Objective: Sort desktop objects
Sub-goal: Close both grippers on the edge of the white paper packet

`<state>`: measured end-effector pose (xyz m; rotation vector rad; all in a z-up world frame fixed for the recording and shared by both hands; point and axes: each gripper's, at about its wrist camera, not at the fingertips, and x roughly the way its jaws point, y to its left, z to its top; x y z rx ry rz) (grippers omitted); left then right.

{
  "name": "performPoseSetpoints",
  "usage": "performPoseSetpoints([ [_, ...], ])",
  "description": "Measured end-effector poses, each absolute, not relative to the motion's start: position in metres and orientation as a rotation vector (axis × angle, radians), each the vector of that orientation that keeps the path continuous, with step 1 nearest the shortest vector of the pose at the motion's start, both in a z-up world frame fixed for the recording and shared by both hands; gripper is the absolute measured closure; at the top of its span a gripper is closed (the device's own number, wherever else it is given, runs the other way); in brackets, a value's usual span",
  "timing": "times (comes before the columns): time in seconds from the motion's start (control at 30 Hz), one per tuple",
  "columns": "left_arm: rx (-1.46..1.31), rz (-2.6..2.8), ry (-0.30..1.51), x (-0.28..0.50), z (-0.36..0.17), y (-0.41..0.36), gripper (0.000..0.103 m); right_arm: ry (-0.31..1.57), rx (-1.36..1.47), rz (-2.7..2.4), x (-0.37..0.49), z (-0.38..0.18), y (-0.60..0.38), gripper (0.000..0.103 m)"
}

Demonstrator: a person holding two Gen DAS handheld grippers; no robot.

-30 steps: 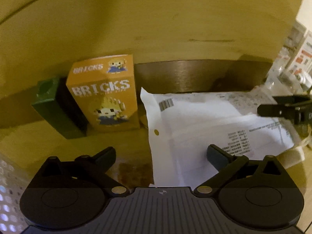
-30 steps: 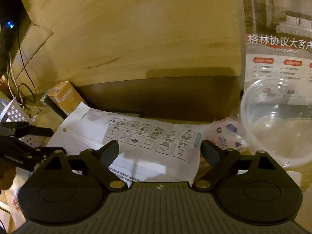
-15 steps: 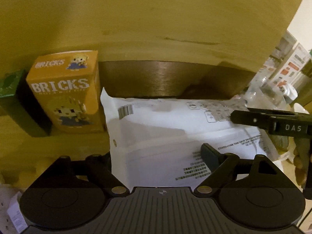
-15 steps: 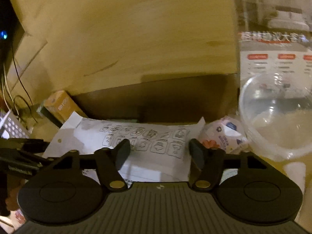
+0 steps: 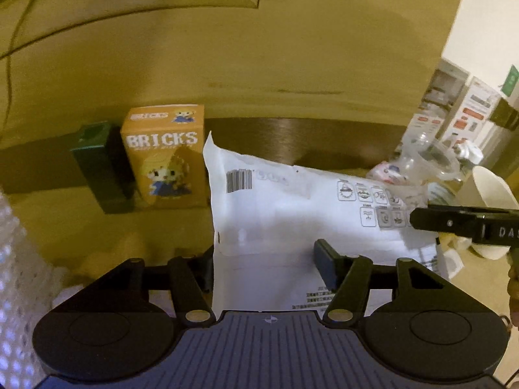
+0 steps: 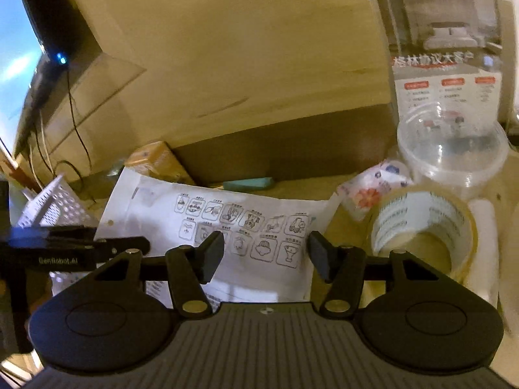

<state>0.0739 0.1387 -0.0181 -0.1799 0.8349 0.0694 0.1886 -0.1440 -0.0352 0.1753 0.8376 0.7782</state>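
Observation:
A white plastic mailer bag (image 5: 292,223) with a barcode and printed icons lies tilted up between both grippers; it also shows in the right wrist view (image 6: 240,227). My left gripper (image 5: 266,259) is open, with the bag's left edge between its fingers. My right gripper (image 6: 264,253) is open over the bag's right part, not closed on it. An orange BRICKS box (image 5: 167,162) stands upright beside a dark green box (image 5: 100,165) at the back left. A roll of clear tape (image 6: 425,227) lies right of my right gripper.
A clear plastic tub (image 6: 454,146) and a printed packet (image 6: 376,184) sit at the right rear. A white perforated basket (image 6: 55,207) is on the left. A white cup (image 5: 493,194) stands far right. A wooden wall panel (image 5: 259,64) backs the desk.
The bag's left edge has risen and now stands tilted up. Both grippers have moved in along the bag and narrowed somewhat. The right view has shifted, bringing the tape roll into sight.

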Motion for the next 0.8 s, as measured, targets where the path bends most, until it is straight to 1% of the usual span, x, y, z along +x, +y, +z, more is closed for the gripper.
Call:
performPoseSetpoints([
  [0.2, -0.16, 0.085, 0.82, 0.042, -0.009, 0.132, 0.043, 0.835, 0.175, 0.808, 0.159, -0.025, -0.14, 0.04],
  [0.27, -0.168, 0.08, 0.83, 0.031, -0.014, 0.137, 0.045, 0.839, 0.136, 0.81, 0.149, -0.031, -0.135, 0.039],
  [0.4, -0.202, 0.086, 0.857, 0.025, -0.026, 0.148, 0.045, 0.874, 0.102, 0.799, 0.145, -0.046, -0.127, 0.037],
  [0.43, -0.214, 0.086, 0.851, 0.025, -0.027, 0.15, 0.044, 0.875, 0.103, 0.792, 0.145, -0.05, -0.126, 0.036],
  [0.47, -0.22, 0.085, 0.846, 0.022, -0.026, 0.151, 0.044, 0.863, 0.094, 0.793, 0.145, -0.051, -0.125, 0.029],
  [0.5, -0.211, 0.083, 0.846, 0.021, -0.025, 0.15, 0.044, 0.862, 0.08, 0.779, 0.144, -0.052, -0.125, 0.025],
  [0.6, -0.194, 0.081, 0.849, 0.024, -0.027, 0.147, 0.044, 0.893, 0.14, 0.756, 0.145, -0.051, -0.135, 0.025],
  [0.8, -0.191, 0.076, 0.851, 0.024, -0.029, 0.145, 0.039, 1.025, 0.279, 0.812, 0.145, -0.065, -0.141, 0.025],
])
